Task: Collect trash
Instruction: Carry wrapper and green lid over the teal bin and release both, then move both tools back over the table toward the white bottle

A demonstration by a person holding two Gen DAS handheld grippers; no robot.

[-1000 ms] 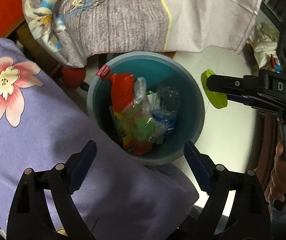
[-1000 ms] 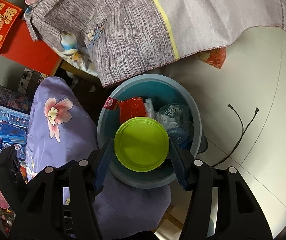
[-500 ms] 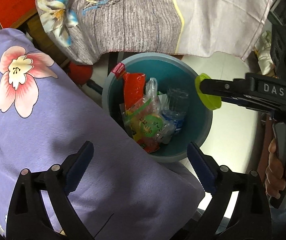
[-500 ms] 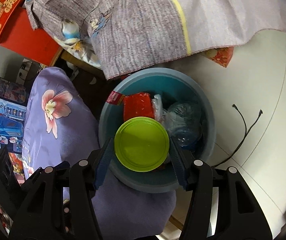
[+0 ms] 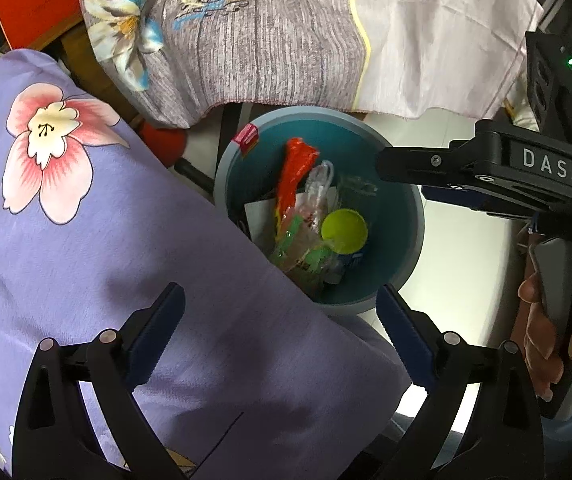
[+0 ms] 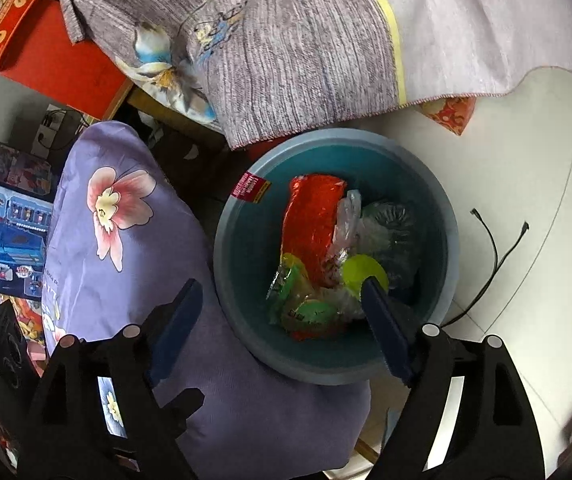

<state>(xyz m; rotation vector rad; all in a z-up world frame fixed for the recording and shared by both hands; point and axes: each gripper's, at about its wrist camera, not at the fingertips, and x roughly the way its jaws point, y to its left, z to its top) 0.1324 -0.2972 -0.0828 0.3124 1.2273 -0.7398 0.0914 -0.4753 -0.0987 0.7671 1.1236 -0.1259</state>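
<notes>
A teal bin (image 5: 414,236) (image 6: 241,320) stands on the floor with several wrappers inside, among them a red packet (image 6: 310,220) (image 5: 296,172). A lime-green round lid (image 6: 364,270) (image 5: 344,230) lies in the bin on top of the wrappers. My right gripper (image 6: 281,316) hovers over the bin with its jaws opening and nothing between them; its arm (image 5: 486,172) reaches in from the right of the left wrist view. My left gripper (image 5: 281,328) stands wide open above a purple cushion, holding nothing.
A purple flowered cushion (image 5: 85,240) (image 6: 117,232) overlaps the bin's near-left rim. A grey and pink cloth (image 6: 326,40) hangs over the far side. Black cables (image 6: 498,256) lie on the white floor to the right. Red boxes (image 6: 1,16) sit at far left.
The right gripper's jaws spread apart and let go of the green lid, which dropped into the bin. The left gripper kept open and shifted slightly.
</notes>
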